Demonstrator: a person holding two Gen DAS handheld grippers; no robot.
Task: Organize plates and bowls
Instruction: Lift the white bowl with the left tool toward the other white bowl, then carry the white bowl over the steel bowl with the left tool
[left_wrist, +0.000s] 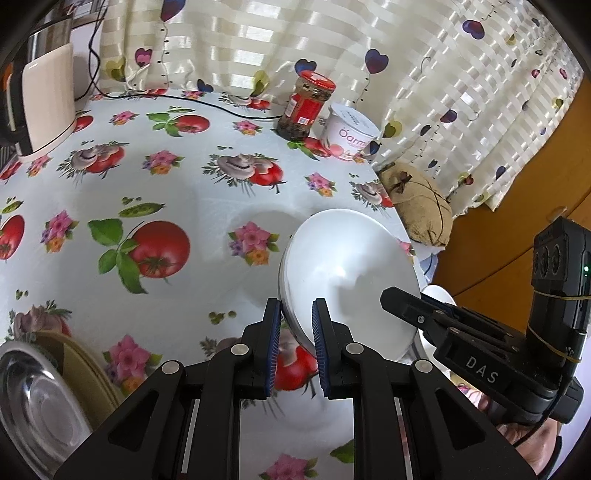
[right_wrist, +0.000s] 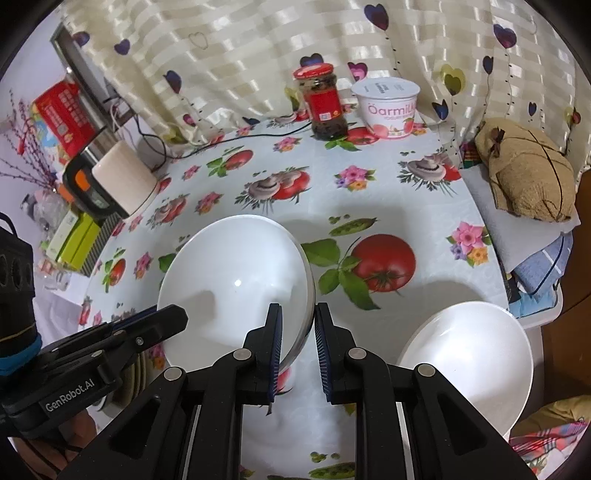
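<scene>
A white bowl (left_wrist: 351, 266) hangs tilted above the flowered tablecloth (left_wrist: 166, 184), held by both grippers. My left gripper (left_wrist: 295, 314) is shut on its left rim, blue pads on either side of the wall. My right gripper (right_wrist: 297, 317) is shut on the opposite rim of the same bowl (right_wrist: 236, 273). Each gripper also shows in the other's view: the right gripper (left_wrist: 391, 295) at the bowl's far edge, the left gripper (right_wrist: 173, 317) likewise. A second white bowl (right_wrist: 469, 362) rests on the table at lower right. A steel bowl (left_wrist: 37, 406) lies on beige plates (left_wrist: 81, 365) at lower left.
A red-lidded jar (left_wrist: 306, 107) and a yogurt tub (left_wrist: 351, 133) stand at the back by the curtain. A white appliance (left_wrist: 48, 99) with a black cable sits at the back left. Off the table's right edge lie a brown bundle (right_wrist: 524, 170) and folded cloths (right_wrist: 539, 269).
</scene>
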